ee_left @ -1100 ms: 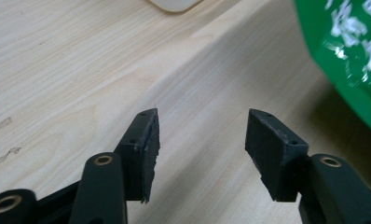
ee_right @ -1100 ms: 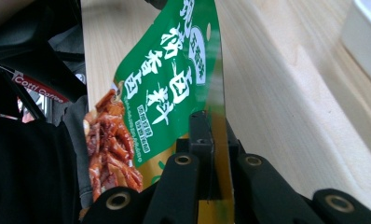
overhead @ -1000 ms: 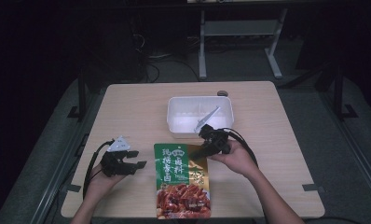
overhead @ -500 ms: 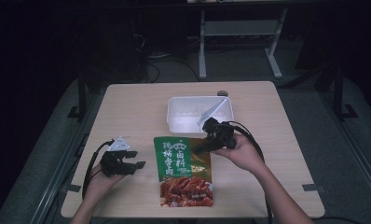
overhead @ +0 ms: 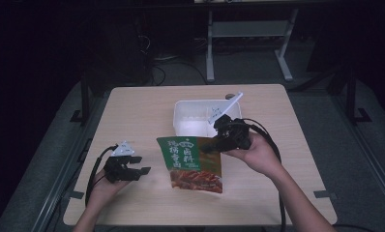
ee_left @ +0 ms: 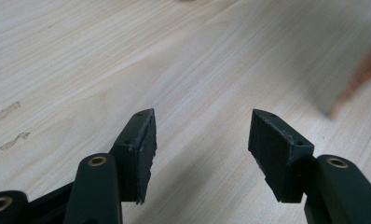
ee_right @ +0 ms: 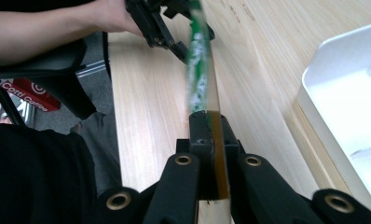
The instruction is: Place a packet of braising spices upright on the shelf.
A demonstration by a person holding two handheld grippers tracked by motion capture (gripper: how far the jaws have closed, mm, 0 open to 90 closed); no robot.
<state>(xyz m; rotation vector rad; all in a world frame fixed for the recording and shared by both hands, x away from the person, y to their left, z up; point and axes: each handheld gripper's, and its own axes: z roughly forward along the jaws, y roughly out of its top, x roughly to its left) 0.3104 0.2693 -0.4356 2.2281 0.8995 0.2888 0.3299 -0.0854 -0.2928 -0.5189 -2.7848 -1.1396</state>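
pale wooden table (overhead: 132, 111) carries a white plastic tray (overhead: 200, 118). right hand-held gripper (overhead: 211, 146) is clenched on the top edge of the green snack pouch (overhead: 193, 164), near the tray. left hand-held gripper (overhead: 143, 165) rests released, well apart.

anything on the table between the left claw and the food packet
No, that stretch is bare wood. The high view shows the open left claw apart from the food packet, with nothing but the table between them.
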